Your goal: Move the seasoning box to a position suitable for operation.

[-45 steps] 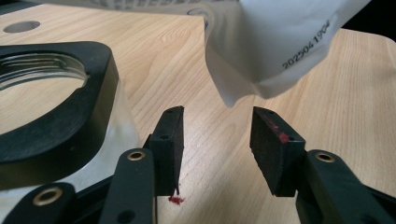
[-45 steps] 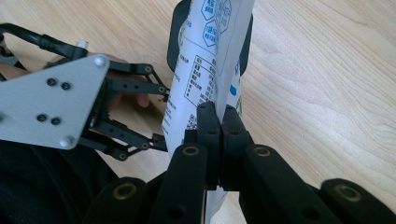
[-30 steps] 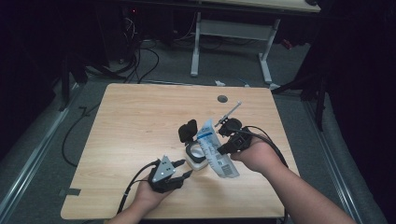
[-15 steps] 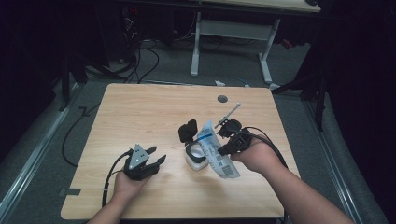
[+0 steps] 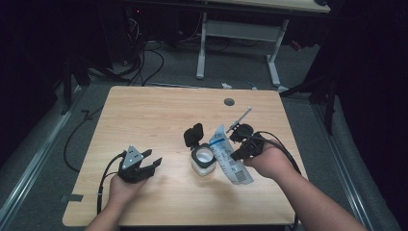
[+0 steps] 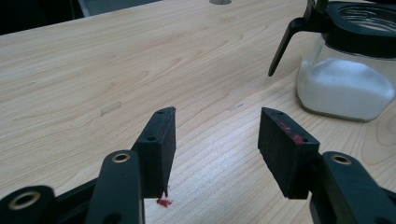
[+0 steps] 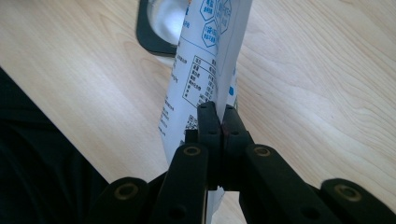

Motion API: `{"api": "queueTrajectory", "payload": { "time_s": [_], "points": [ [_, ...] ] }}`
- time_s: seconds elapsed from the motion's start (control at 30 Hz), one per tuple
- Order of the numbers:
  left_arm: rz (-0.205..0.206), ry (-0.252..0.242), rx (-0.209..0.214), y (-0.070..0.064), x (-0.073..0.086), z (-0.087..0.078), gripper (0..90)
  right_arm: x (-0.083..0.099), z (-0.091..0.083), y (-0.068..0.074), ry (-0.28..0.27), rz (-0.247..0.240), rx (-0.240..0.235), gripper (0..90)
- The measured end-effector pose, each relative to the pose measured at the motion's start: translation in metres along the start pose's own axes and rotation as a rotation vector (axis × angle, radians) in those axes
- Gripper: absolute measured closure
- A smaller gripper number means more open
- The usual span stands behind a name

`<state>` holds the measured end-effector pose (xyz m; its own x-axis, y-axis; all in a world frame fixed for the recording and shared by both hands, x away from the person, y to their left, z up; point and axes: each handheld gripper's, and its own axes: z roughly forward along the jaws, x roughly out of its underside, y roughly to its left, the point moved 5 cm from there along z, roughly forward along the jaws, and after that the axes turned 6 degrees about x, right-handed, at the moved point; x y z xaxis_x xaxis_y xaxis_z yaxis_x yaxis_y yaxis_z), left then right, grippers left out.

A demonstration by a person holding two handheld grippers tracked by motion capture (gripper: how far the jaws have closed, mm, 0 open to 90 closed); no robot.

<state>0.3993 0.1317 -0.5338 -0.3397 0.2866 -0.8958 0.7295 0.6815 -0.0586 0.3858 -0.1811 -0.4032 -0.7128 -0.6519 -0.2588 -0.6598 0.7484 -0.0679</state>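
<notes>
A glass jar (image 5: 202,160) with white powder stands mid-table, its black flip lid (image 5: 193,134) open. The left gripper view has the jar (image 6: 344,87) at upper right. My right gripper (image 5: 239,155) is shut on a white and blue printed pouch (image 5: 230,155) that leans beside the jar; the right gripper view has the pouch (image 7: 196,84) pinched between the jaws above the jar's rim (image 7: 154,32). My left gripper (image 5: 155,164) rests low at the front left, open and holding nothing, its pads (image 6: 161,140) well apart.
The wooden table (image 5: 144,115) has a round cable hole (image 5: 229,102) at the back. A thin spoon-like tool (image 5: 239,119) lies behind my right gripper. A small red smear (image 6: 162,202) marks the wood under my left gripper. Cables and desk legs lie beyond.
My left gripper drew away from the jar to the table's front left, then edged back a little to the right. My right gripper and the pouch stayed put.
</notes>
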Motion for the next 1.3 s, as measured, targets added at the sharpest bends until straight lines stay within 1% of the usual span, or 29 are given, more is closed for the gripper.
{"api": "queueTrajectory", "payload": {
  "time_s": [0.07, 0.1, 0.17, 0.2, 0.3, 0.37, 0.4, 0.47, 0.57, 0.6, 0.63, 0.73, 0.83, 0.87, 0.9, 0.97, 1.0, 1.07, 1.1, 1.13, 1.2, 1.3],
  "points": [
    [-0.007, -0.004, 0.000, 0.001, 0.000, 0.000, 46.7, 0.001, 0.000, -0.003, 0.003, 0.003, 0.010, 89.6],
    [-0.009, -0.005, -0.001, 0.001, 0.000, 0.000, 46.5, 0.002, 0.000, -0.004, 0.008, 0.013, 0.016, 89.6],
    [-0.009, -0.003, -0.003, 0.002, 0.000, -0.001, 45.7, 0.003, 0.000, -0.009, -0.002, -0.001, 0.013, 89.4],
    [-0.009, -0.002, -0.003, 0.002, 0.000, -0.001, 45.0, 0.004, 0.000, -0.009, 0.003, 0.009, 0.014, 89.4],
    [-0.005, -0.006, -0.006, 0.002, 0.000, 0.000, 43.2, 0.007, 0.002, -0.014, 0.003, 0.012, 0.013, 89.4],
    [-0.005, 0.000, 0.000, 0.002, 0.001, 0.000, 43.3, 0.009, 0.004, -0.016, 0.003, 0.009, 0.015, 89.4],
    [-0.006, 0.000, 0.001, 0.002, 0.001, 0.000, 43.2, 0.009, 0.004, -0.016, 0.006, 0.020, 0.017, 89.3],
    [-0.007, -0.001, 0.006, 0.002, 0.001, 0.000, 43.3, 0.011, 0.006, -0.019, 0.005, 0.012, 0.018, 89.3],
    [-0.006, -0.002, 0.014, 0.001, 0.001, 0.000, 43.0, 0.014, 0.008, -0.022, 0.013, 0.033, 0.016, 89.3],
    [-0.006, 0.001, 0.021, 0.001, 0.002, 0.001, 42.6, 0.015, 0.009, -0.024, 0.009, 0.024, 0.017, 89.3],
    [-0.004, 0.004, 0.027, 0.001, 0.002, 0.001, 42.1, 0.016, 0.010, -0.025, 0.011, 0.035, 0.015, 89.3],
    [-0.003, 0.010, 0.040, 0.000, 0.002, 0.002, 40.2, 0.020, 0.011, -0.030, 0.011, 0.043, 0.018, 89.3],
    [-0.001, 0.007, 0.043, -0.002, 0.003, 0.001, 38.8, 0.024, 0.013, -0.035, 0.014, 0.062, 0.021, 89.3],
    [0.003, 0.012, 0.043, -0.002, 0.003, 0.000, 38.3, 0.025, 0.014, -0.037, 0.014, 0.062, 0.026, 89.3],
    [0.005, 0.011, 0.044, -0.002, 0.003, -0.001, 38.1, 0.026, 0.014, -0.039, 0.016, 0.059, 0.031, 89.3],
    [0.007, 0.021, 0.037, -0.002, 0.004, -0.003, 37.3, 0.029, 0.015, -0.045, 0.017, 0.070, 0.035, 89.3],
    [0.005, 0.016, 0.032, -0.001, 0.004, -0.005, 37.3, 0.030, 0.015, -0.049, 0.018, 0.090, 0.036, 89.3],
    [-0.001, 0.011, 0.026, 0.001, 0.005, -0.008, 37.3, 0.032, 0.015, -0.058, 0.016, 0.110, 0.045, 89.3],
    [-0.005, 0.019, 0.025, 0.002, 0.006, -0.009, 37.3, 0.034, 0.014, -0.063, 0.020, 0.119, 0.053, 89.3],
    [-0.007, 0.016, 0.021, 0.004, 0.006, -0.010, 37.3, 0.035, 0.015, -0.067, 0.016, 0.129, 0.055, 89.3],
    [-0.011, 0.024, 0.023, 0.006, 0.008, -0.011, 37.5, 0.038, 0.015, -0.076, 0.025, 0.148, 0.070, 89.3],
    [-0.016, 0.023, 0.020, 0.008, 0.010, -0.012, 37.5, 0.044, 0.018, -0.088, 0.041, 0.170, 0.081, 89.3]
  ]
}}
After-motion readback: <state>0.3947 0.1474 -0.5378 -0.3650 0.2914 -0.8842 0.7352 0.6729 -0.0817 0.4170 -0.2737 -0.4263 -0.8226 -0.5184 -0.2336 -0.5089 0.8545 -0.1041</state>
